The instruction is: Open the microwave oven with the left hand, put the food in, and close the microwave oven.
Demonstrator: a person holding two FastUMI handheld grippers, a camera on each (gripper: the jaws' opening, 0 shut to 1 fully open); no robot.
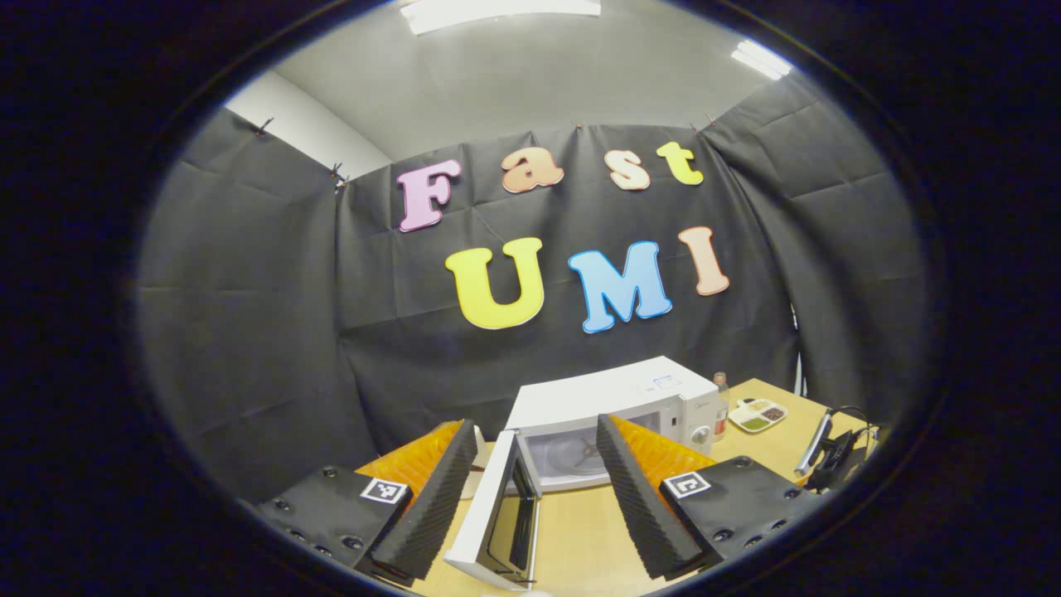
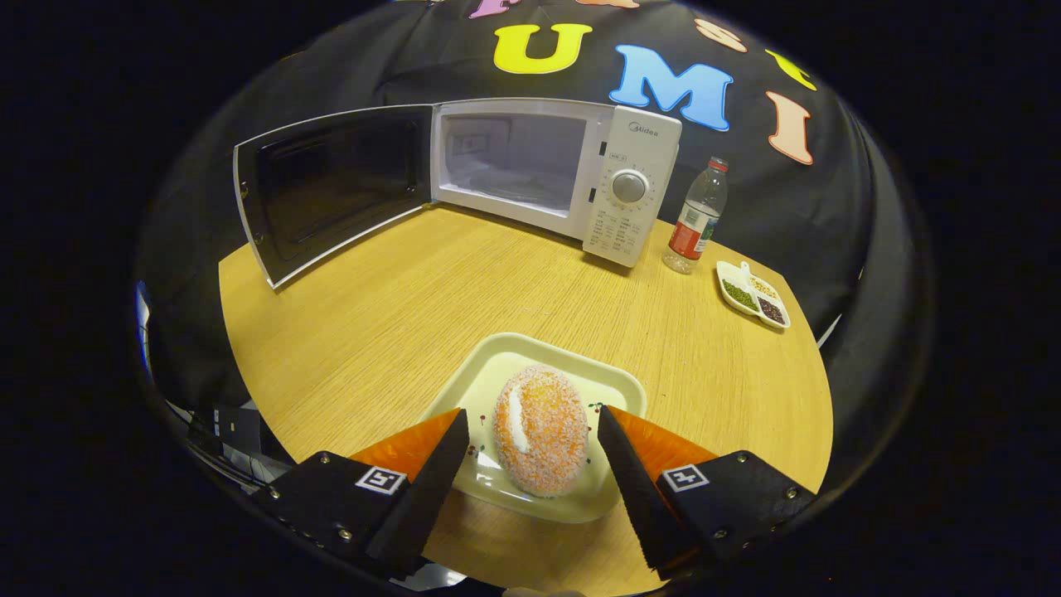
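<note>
Right, right gripper fingers were spread wide, one on each side of the food, a round orange crumb-coated bun with a white stripe; gaps showed on both sides, so nothing was gripped. Food sat on a pale square plate near the worktop's near edge. Beyond it, the microwave oven stood at the far edge, door swung fully open to its left, cavity showing, dial panel on its right side. Just right of the oven stood a plastic bottle with a red label, and near the far right edge lay a small divided dish of beans and grains.

Left gripper fingers were also wide apart and held nothing, raised above the worktop. Between them showed the open door edge-on and the oven behind it with its turntable visible. Bottle and divided dish sat right of the oven. Some dark gear with a cable was at the worktop's right edge; could not tell what it was.
</note>
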